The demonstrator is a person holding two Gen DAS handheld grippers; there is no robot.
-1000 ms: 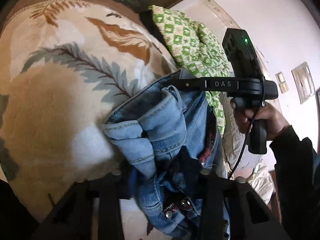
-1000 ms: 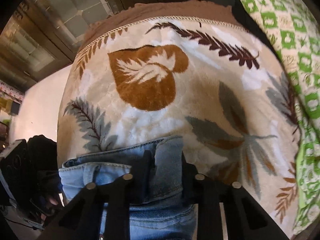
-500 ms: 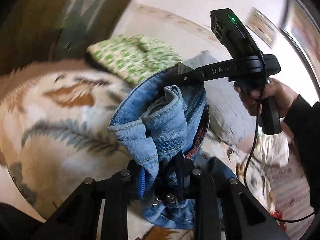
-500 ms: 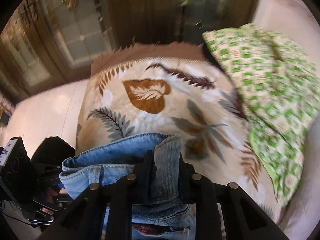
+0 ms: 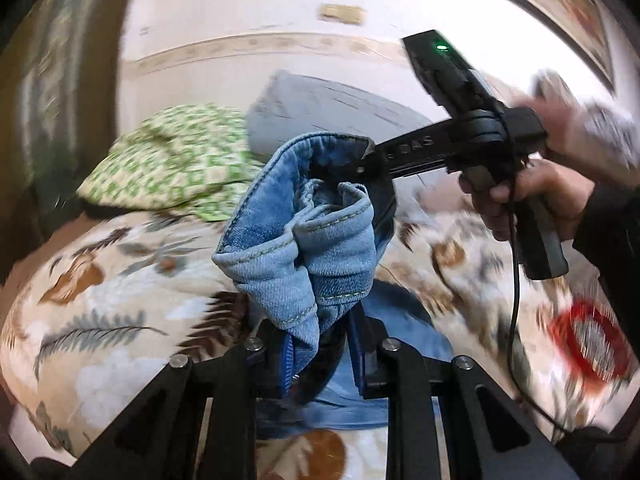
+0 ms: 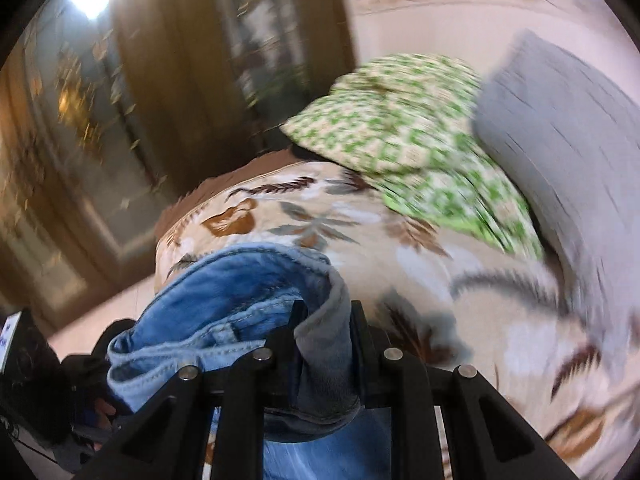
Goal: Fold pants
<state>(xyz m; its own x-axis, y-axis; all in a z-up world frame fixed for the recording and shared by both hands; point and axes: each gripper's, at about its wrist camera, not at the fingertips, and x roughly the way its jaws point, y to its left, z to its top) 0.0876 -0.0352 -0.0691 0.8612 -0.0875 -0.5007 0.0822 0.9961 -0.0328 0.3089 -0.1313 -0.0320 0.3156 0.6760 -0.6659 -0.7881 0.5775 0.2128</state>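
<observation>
**A:** Left claw [image 5: 320, 356] is closing, clamped on the jeans [image 5: 304, 240] at the waistband. Right claw [image 6: 324, 344] is clenched on the other end, low centre of its frame.

**B:** Makes sense. Pinching both ends lets the denim hang straight above the leaf-print bed cover [image 5: 100, 300], probably to lay it flat for folding.

A bed [image 6: 472, 280] is seen, covered with a cream blanket [image 5: 120, 312] printed with brown and grey leaves. At its far end a green and white checked cloth [image 6: 404, 140] is laid in a loose heap on the blanket. Just beside the cloth a grey pillow [image 6: 560, 128] is placed against the wall. Part of the blue jeans [image 5: 392, 392] is spread on the blanket near the camera
</observation>
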